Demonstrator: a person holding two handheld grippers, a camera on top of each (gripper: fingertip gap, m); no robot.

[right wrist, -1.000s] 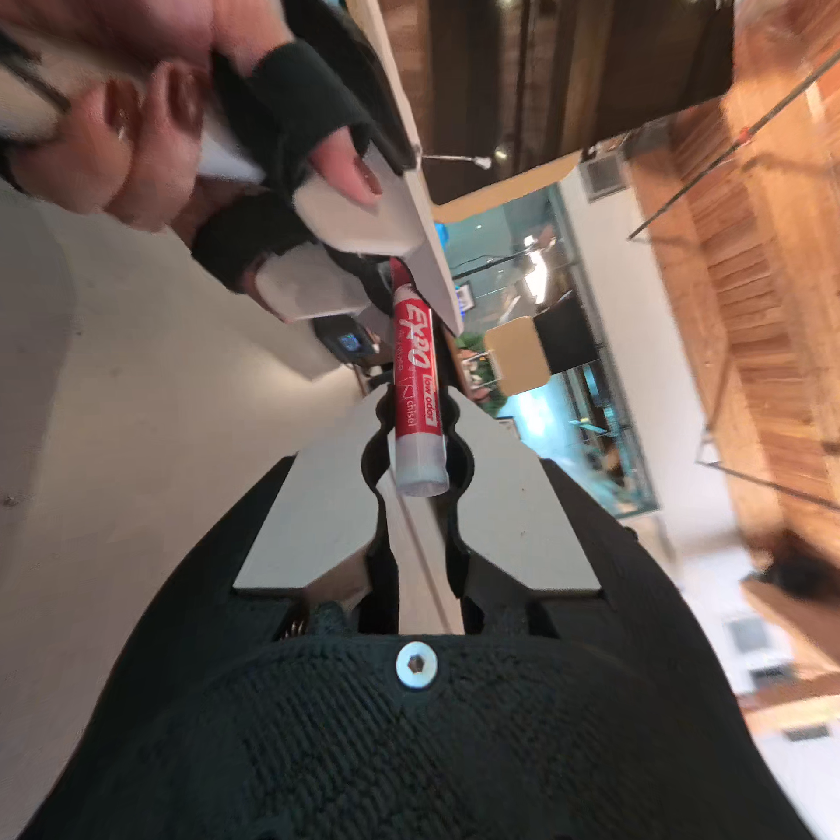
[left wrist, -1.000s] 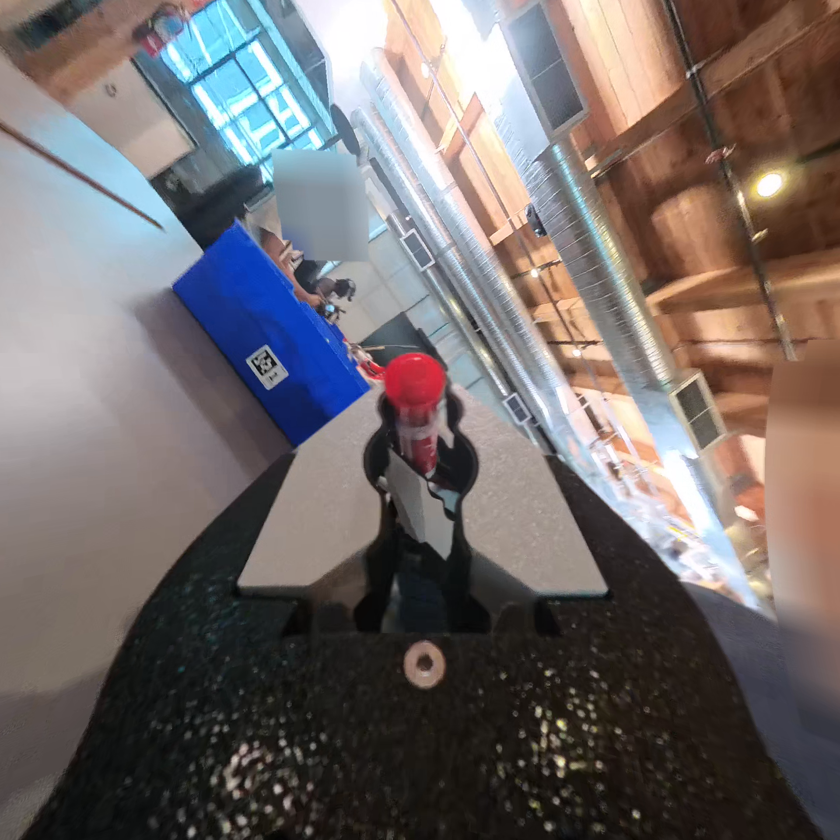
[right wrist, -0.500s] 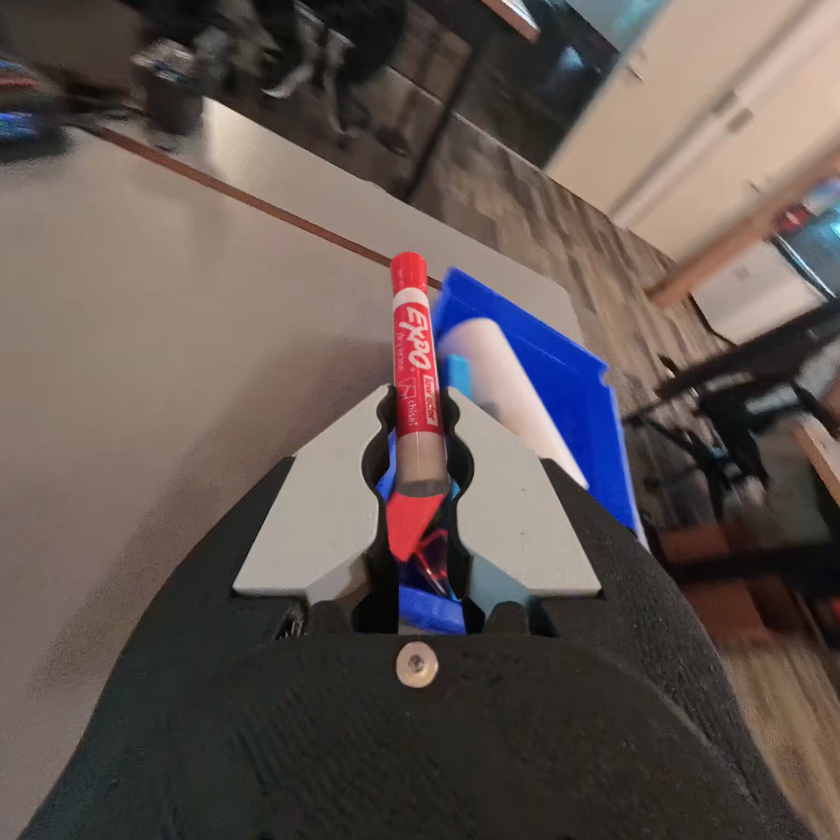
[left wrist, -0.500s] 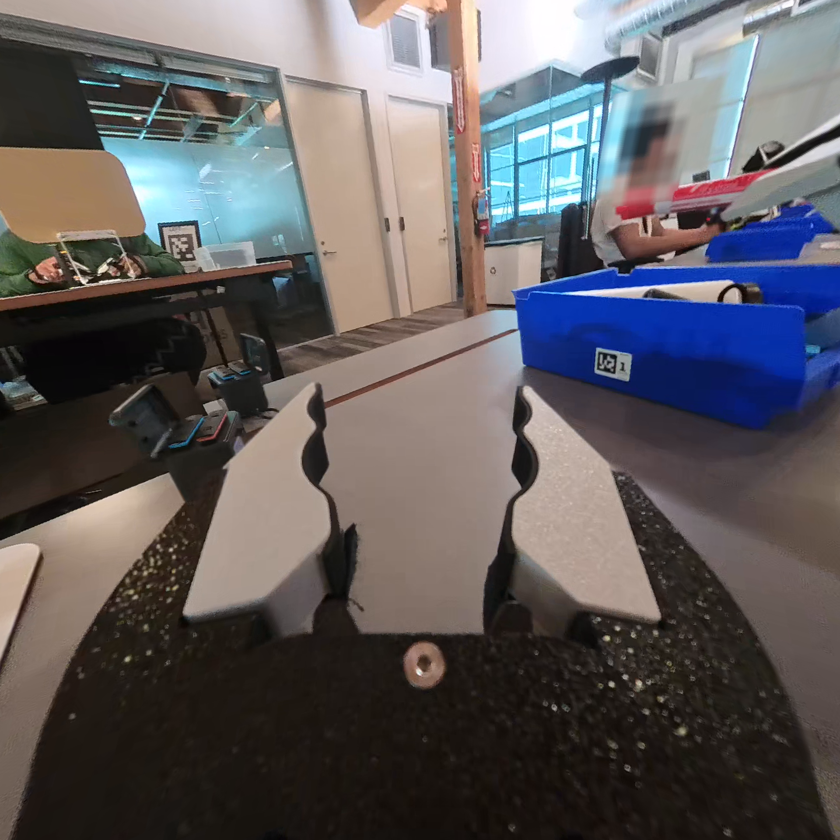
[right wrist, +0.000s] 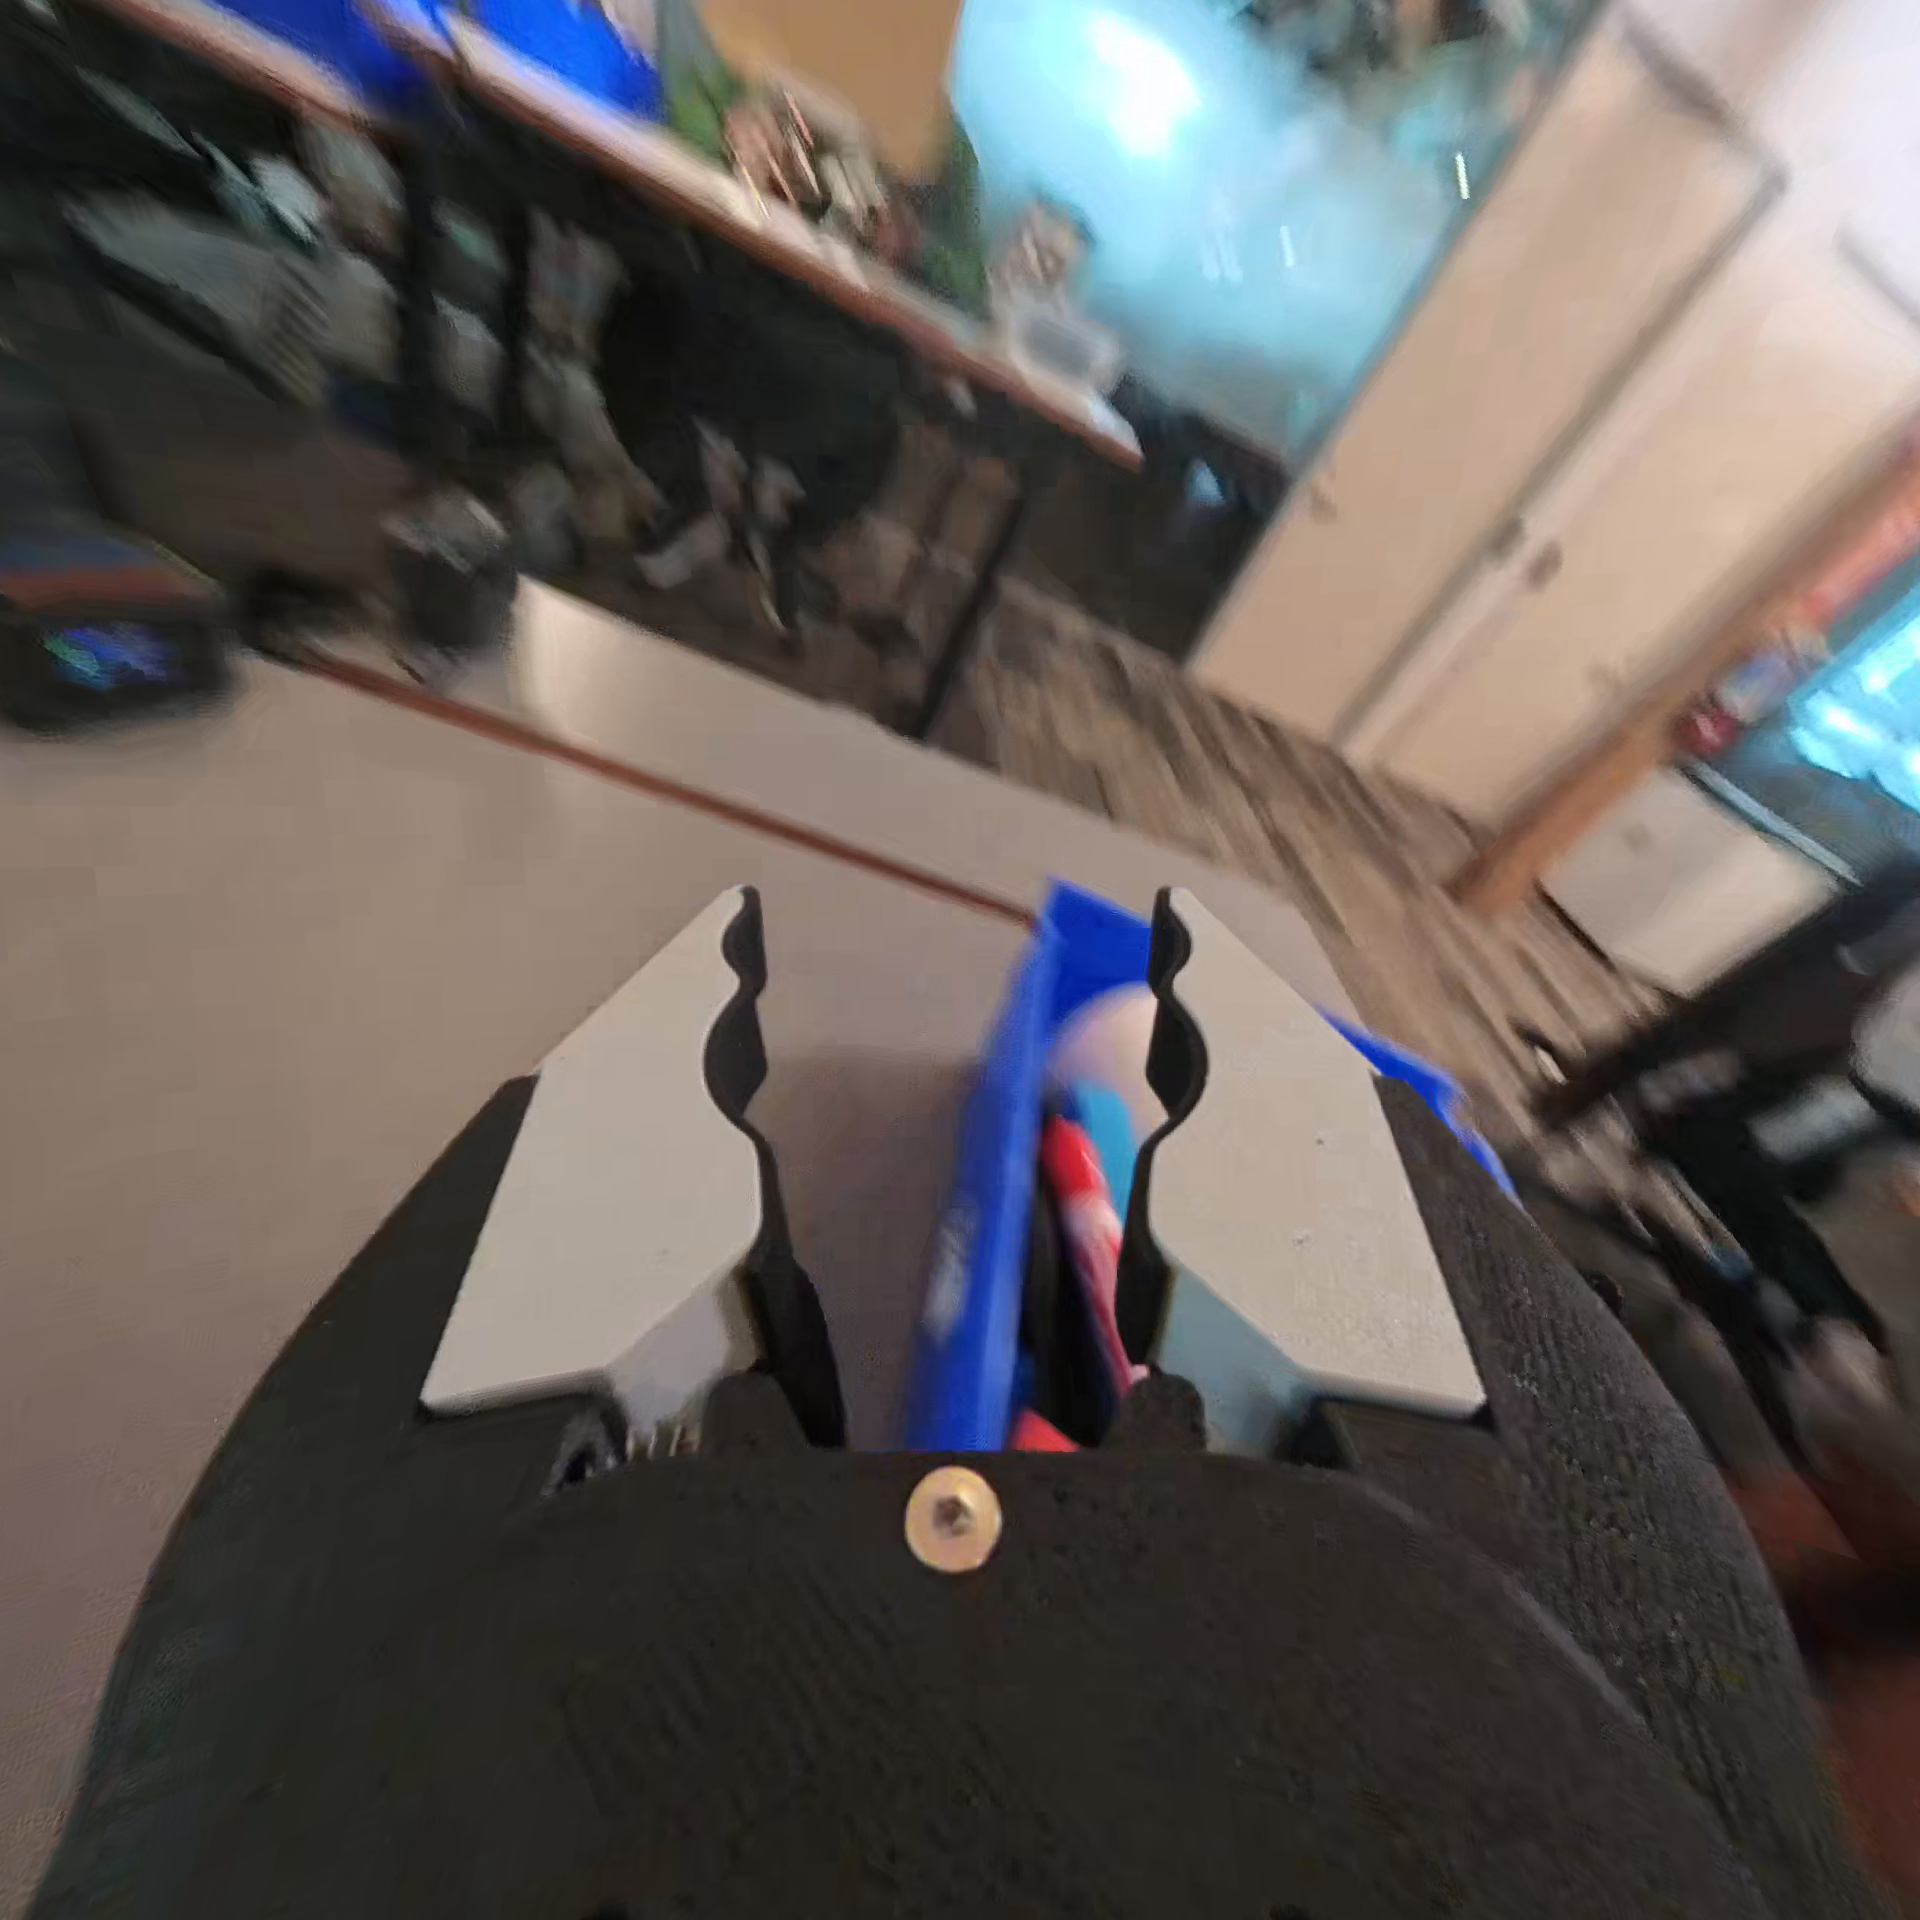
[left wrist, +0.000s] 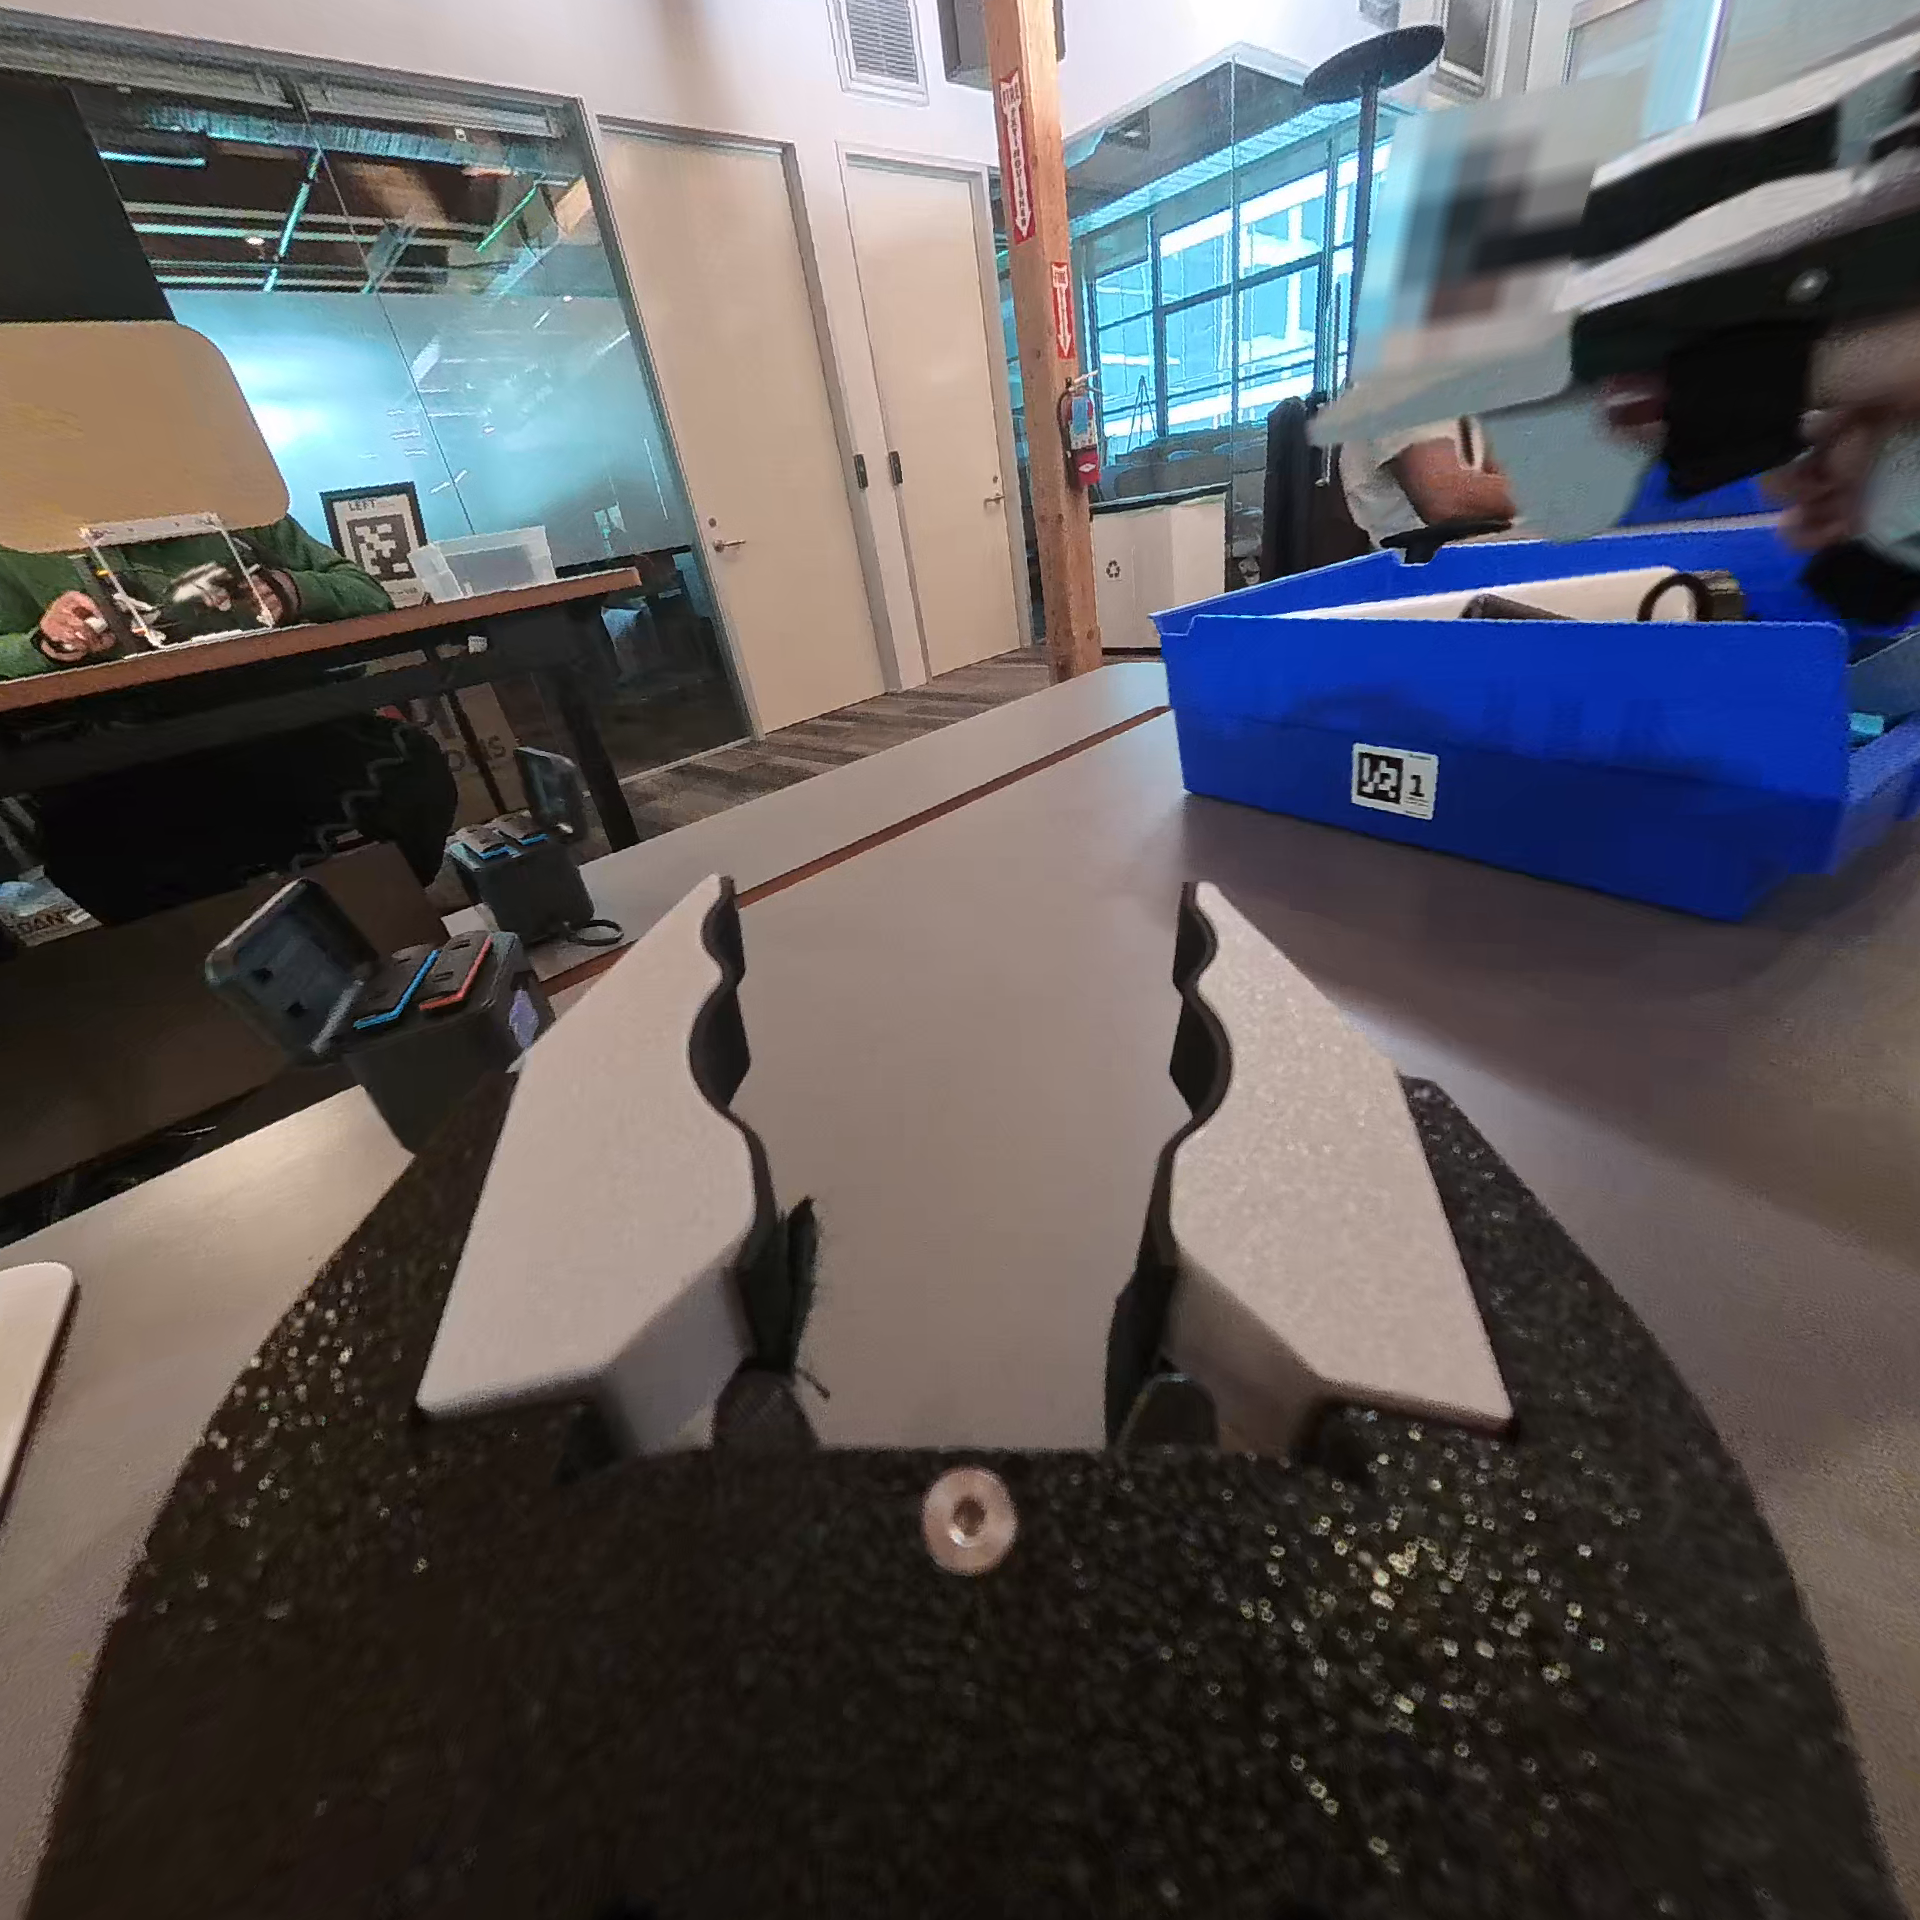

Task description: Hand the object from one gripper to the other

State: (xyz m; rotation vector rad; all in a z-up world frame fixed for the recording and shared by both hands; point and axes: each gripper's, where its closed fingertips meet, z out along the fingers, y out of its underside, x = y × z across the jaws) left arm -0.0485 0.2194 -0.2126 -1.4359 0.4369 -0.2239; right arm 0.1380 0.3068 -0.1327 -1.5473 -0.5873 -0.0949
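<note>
The red marker (right wrist: pixel 1086 1205) lies blurred inside the blue bin (right wrist: pixel 992 1143), seen between the fingers in the right wrist view. My right gripper (right wrist: pixel 954 904) is open and empty, just above the bin's left wall. My left gripper (left wrist: pixel 956 904) is open and empty, low over the grey table (left wrist: pixel 966 1039), left of the blue bin (left wrist: pixel 1507 748). The right gripper also shows blurred in the left wrist view (left wrist: pixel 1455 416), above the bin. The marker is hidden in the left wrist view.
The bin holds a white roll (left wrist: pixel 1475 597) and other items. A dark charger case (left wrist: pixel 384 997) stands beyond the table's left edge. A person in green (left wrist: pixel 156 592) sits at a far desk. A wooden post (left wrist: pixel 1039 343) stands behind.
One second ago both grippers were shut on the marker. The left then opened and dropped to the table. The right carried the marker over the bin, has now opened, and the marker lies in the bin.
</note>
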